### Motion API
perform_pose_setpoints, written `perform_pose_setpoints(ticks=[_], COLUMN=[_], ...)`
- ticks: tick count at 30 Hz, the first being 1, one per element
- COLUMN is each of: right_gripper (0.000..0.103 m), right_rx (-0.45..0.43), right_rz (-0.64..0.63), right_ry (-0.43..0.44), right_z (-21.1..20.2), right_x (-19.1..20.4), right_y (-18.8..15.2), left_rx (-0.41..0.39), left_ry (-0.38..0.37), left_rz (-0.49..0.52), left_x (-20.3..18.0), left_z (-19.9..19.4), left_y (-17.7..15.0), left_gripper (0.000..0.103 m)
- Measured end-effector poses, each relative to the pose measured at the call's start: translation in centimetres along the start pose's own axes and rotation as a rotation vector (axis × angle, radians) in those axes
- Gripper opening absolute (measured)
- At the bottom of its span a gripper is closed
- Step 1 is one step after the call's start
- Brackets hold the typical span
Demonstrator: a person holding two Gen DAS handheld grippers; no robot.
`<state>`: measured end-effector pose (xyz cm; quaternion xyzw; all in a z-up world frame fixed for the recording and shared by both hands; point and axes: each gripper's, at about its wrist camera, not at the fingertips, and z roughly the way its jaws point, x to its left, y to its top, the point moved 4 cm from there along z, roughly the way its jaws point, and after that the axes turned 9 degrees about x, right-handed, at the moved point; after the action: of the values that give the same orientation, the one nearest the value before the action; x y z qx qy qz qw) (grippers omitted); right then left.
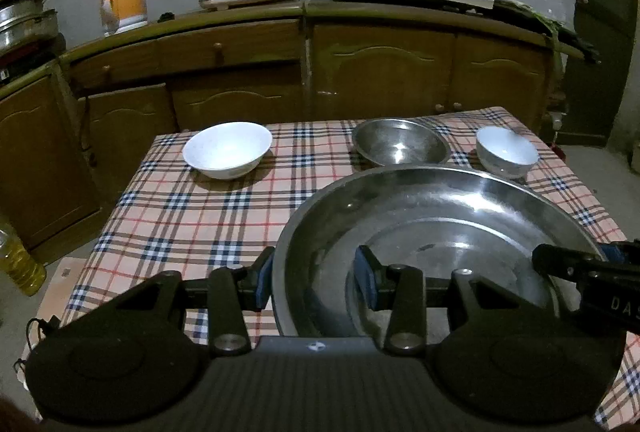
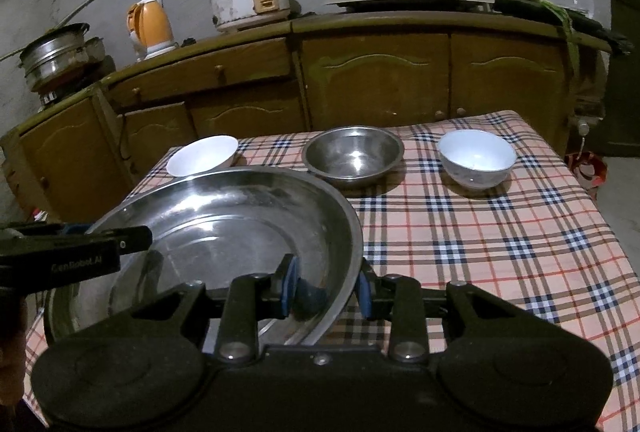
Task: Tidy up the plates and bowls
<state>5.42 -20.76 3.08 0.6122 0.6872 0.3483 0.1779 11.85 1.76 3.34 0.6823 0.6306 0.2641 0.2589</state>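
Steel plate (image 1: 460, 232): near edge of checked table (image 1: 180, 216), gripped at both sides, likely to keep the wide dish level.
Left gripper (image 1: 316, 282): jaws clamped over plate's left rim.
Right gripper (image 2: 326, 286): jaws straddle right rim; contact probably firm, partly hidden.
Far row: white bowl (image 1: 227, 148), steel bowl (image 1: 400, 143), small bowl (image 1: 506, 151).

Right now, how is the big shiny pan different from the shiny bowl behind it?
The big steel pan is wide and shallow; the steel bowl is smaller and deeper. The pan has the fingers of both grippers on its rim; the bowl sits alone on the tablecloth. Both are bare metal and empty.
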Motion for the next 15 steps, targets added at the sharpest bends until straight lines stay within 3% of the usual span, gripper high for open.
perform_pose_setpoints(ticks=[15], right_gripper=[0.040], right_rx=[0.042], right_rz=[-0.039], right_ry=[0.038], right_z=[2.0], right_x=[3.0], right_y=[-0.3], left_rx=[0.014], left_ry=[0.037], left_rz=[-0.023], left_x=[3.0], left_z=[0.6], left_y=[-0.7], left_gripper=[0.042])
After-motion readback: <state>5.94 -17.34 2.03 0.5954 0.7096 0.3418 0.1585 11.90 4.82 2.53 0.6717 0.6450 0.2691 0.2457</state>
